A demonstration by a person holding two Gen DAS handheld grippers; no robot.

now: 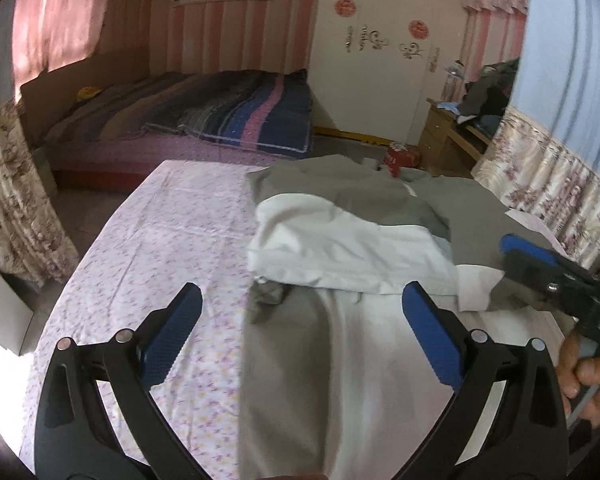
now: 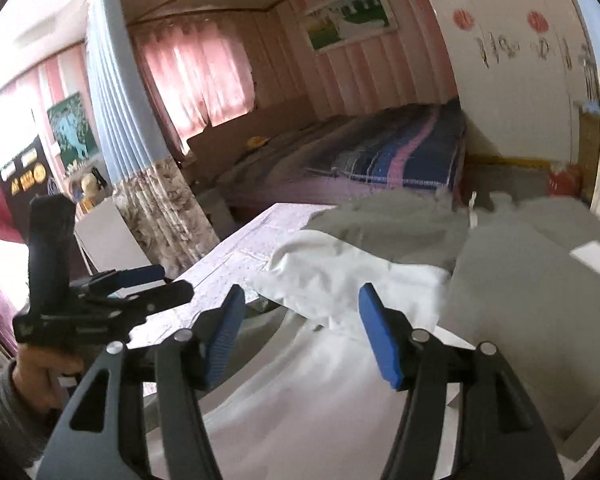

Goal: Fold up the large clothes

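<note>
A large grey and white garment [image 1: 340, 232] lies spread on a table covered with a pink floral sheet [image 1: 160, 248]. Its white part is folded over the grey part. It also shows in the right wrist view [image 2: 360, 268]. My left gripper [image 1: 300, 312] is open and empty, held above the garment's near left edge. My right gripper [image 2: 302, 320] is open and empty, above the garment's near white part. The right gripper also shows at the right in the left wrist view [image 1: 540, 268], and the left gripper shows at the left in the right wrist view [image 2: 140, 280].
A bed with a striped blue and pink blanket [image 1: 228, 116] stands beyond the table. A wooden desk piled with clothes [image 1: 472, 120] is at the back right. Floral curtains [image 1: 540, 184] hang close on the right, and more curtains [image 1: 16, 208] on the left.
</note>
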